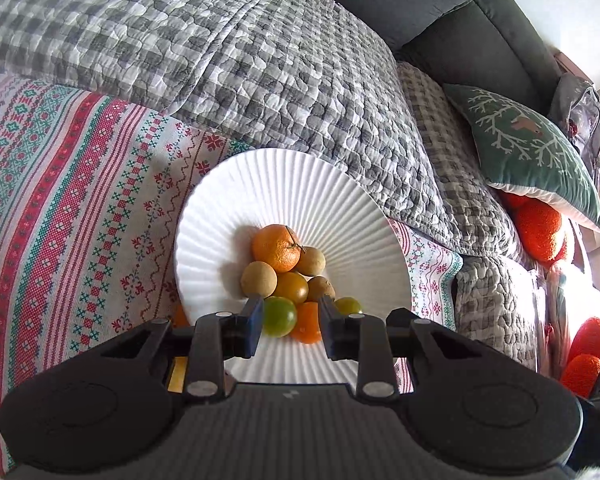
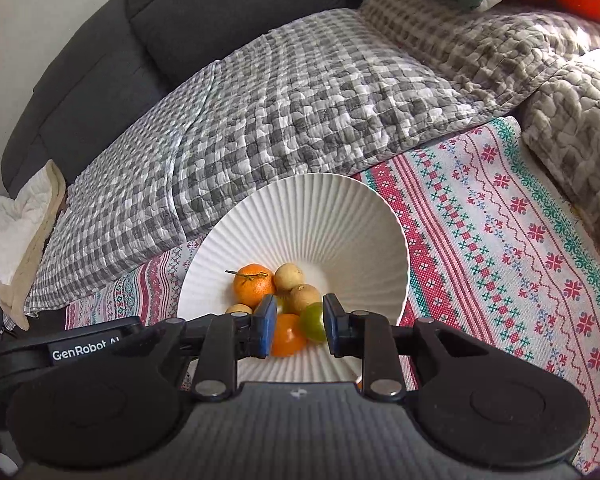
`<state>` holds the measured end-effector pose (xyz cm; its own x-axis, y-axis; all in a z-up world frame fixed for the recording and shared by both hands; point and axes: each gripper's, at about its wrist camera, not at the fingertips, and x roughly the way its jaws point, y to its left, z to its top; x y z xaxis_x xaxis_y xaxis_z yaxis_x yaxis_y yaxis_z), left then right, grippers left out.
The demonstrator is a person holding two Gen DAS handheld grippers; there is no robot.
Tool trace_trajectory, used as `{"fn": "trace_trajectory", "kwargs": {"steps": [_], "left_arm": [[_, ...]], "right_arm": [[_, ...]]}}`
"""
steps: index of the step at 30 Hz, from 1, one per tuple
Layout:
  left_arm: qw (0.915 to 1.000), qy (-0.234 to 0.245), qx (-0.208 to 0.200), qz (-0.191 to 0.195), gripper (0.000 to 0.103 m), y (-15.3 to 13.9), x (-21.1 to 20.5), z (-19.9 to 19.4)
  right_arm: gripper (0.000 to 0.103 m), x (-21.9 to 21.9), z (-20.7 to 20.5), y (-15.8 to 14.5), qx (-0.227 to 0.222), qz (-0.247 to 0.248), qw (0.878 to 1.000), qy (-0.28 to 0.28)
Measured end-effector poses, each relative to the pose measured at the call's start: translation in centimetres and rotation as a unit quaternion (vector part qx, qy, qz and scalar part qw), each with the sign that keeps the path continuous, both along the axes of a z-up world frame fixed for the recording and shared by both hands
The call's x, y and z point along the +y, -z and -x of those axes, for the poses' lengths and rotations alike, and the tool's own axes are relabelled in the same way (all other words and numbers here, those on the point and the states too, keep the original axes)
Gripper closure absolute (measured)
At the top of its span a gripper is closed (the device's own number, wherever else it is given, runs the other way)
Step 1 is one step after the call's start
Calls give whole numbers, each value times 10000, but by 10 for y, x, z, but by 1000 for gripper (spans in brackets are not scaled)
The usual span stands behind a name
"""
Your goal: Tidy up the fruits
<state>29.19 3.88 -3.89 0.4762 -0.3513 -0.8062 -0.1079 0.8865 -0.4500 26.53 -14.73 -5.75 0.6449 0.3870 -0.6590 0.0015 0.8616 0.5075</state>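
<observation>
A white ribbed plate (image 1: 284, 168) (image 2: 320, 200) lies on a patterned cloth and holds a pile of fruit. In the pile are a stemmed mandarin (image 1: 276, 248) (image 2: 254, 284), a green citrus (image 1: 279, 316) (image 2: 314, 322), an orange one (image 1: 306, 328) (image 2: 286, 338) and several tan round fruits (image 1: 259, 278) (image 2: 289, 276). My left gripper (image 1: 290, 304) hovers over the plate's near side, jaws apart, nothing between the pads. My right gripper (image 2: 300, 300) hangs over the same pile from the other side, jaws narrowly apart and empty. The fruit shows through both gaps.
The red, green and white patterned cloth (image 1: 80, 200) (image 2: 500, 220) covers the surface around the plate. A grey checked quilt (image 1: 260, 60) (image 2: 300, 100) and a dark sofa back (image 2: 180, 12) rise behind. A green cushion (image 1: 532, 148) and orange fuzzy balls (image 1: 538, 232) lie to the right.
</observation>
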Motion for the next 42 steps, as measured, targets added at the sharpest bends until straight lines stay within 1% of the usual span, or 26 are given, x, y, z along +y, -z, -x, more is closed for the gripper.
{"fn": "trace_trajectory", "kwargs": {"steps": [1,2,3,5,9,12,15,18,21,23,25,27,28,29,31,36,39,42], "left_arm": [[10000,32,-10,-36,68,-1,1,3],[9999,52,-4,-132,59,-2,3,7],[9998,55,-17,-195,54,-3,5,11],[9993,42,-95,-365,50,-7,15,23],[9976,30,-198,-667,41,-10,32,46],[9960,46,-249,-862,39,-4,43,66],[9934,224,-254,-1093,39,10,44,80],[9925,373,-136,-1156,39,23,42,83],[9943,570,-169,-883,39,32,39,86],[9942,641,-242,-825,39,33,37,89],[9941,656,-285,-816,39,33,38,90],[9955,568,-310,-691,41,35,41,88],[9962,565,-324,-574,42,36,43,89],[9971,563,-315,-399,45,39,43,88],[9981,516,-285,-183,46,43,48,90],[9993,249,-153,243,63,51,62,93],[9989,126,-101,440,69,56,68,94],[9981,32,-56,616,72,59,74,95]], "right_arm": [[79,-3,3,-1,-27,-7,10000,5],[79,-9,8,-2,-80,3,10000,-17],[79,-12,13,-3,-111,23,9999,-31],[78,-24,22,-1,-163,104,9998,6],[76,-44,34,13,-31,160,9998,96],[76,-45,42,26,86,311,9994,-96],[76,-32,54,37,129,635,9969,-450],[76,-16,63,43,174,584,9949,-798],[74,3,67,41,238,415,9919,-1180],[73,19,66,38,270,427,9896,-1349],[73,34,63,33,175,462,9886,-1424],[72,43,58,29,133,460,9896,-1357],[69,47,56,28,143,398,9908,-1283],[68,50,53,29,194,308,9922,-1192],[67,57,48,32,265,222,9928,-1144],[66,70,40,43,446,163,9936,-1026],[61,74,35,51,657,33,9935,-934],[59,76,33,55,789,-72,9931,-859]]}}
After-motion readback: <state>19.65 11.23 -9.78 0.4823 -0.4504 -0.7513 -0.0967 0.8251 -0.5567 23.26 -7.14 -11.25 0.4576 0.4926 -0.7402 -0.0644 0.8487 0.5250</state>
